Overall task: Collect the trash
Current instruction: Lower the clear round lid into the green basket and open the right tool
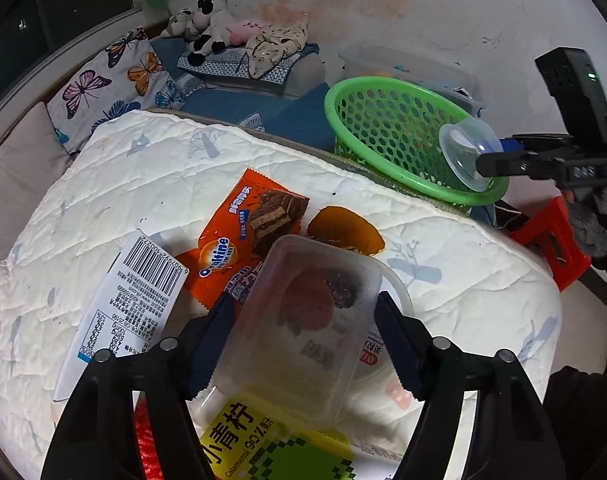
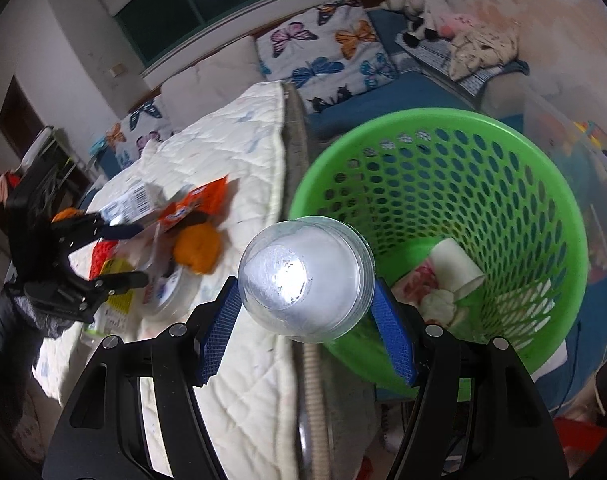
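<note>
Left tongs (image 1: 303,340): lower centre of the left wrist view; both dark pads stand against the sides of the clear plastic tray (image 1: 299,320), grasping it. In the right wrist view they show at the left edge.
Milk carton (image 1: 131,296): white, barcode up, lying flat at the left of the left wrist view, on the quilted bed cover (image 1: 143,168).
Red wrapper (image 1: 145,448): a sliver at the lower left, under the left tongs.
Ovaltine wrapper (image 1: 243,232): orange, centre of the frame, just above the tray and partly under it.
Yellow-green drink carton (image 1: 271,444): bottom centre, under the tray's near end.
Orange peel (image 1: 343,232): right of the wrapper, touching the tray's far edge.
White lidded tub (image 1: 383,360): partly hidden beneath the tray, lower right of centre.
Green basket (image 2: 483,208): perforated, at the right of the right wrist view, beside the bed edge; crumpled paper and a floral scrap (image 2: 439,280) lie inside.
Right tongs (image 2: 306,320): lower centre of the right wrist view; blue pads clenched on the clear plastic cup (image 2: 303,276), base toward the camera, at the basket's near rim.
Background: butterfly pillows (image 2: 327,52) and a toy cow (image 2: 419,12) along the top of the frame.
</note>
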Motion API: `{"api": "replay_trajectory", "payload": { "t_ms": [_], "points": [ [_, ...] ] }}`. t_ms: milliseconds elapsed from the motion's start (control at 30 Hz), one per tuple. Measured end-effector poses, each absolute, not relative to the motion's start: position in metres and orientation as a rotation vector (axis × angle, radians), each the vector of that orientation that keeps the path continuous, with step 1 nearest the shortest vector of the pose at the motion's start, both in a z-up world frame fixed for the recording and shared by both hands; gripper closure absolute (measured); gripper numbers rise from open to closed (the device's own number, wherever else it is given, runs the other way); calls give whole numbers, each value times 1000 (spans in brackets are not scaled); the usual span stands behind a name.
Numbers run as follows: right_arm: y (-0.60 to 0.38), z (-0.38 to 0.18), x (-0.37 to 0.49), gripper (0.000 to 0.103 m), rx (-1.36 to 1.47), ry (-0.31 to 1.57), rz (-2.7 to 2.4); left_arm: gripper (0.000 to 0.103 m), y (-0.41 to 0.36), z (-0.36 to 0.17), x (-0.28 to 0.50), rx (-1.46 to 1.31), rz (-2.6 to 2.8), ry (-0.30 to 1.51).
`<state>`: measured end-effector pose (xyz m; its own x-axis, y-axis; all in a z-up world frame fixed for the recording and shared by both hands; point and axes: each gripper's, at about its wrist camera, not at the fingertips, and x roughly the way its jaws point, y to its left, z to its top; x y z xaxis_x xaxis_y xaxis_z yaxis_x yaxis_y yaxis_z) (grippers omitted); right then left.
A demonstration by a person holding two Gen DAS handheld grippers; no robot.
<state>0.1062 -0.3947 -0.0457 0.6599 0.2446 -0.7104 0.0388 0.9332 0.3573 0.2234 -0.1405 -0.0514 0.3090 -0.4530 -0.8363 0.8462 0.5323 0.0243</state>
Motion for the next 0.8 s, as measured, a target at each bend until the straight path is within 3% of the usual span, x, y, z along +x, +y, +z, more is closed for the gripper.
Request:
{"api": "replay_trajectory", "payload": {
  "t_ms": [300,700,800],
  "points": [
    [-420,-54,110,37,379,854,35,44,-140,-44,216,506,-905,870],
    [-452,-64,113,36,413,856,-48,45,-146,-10,206,387,-903,829],
    [-460,-65,113,26,417,854,-66,45,-156,-4,207,360,-898,827]
  ]
}}
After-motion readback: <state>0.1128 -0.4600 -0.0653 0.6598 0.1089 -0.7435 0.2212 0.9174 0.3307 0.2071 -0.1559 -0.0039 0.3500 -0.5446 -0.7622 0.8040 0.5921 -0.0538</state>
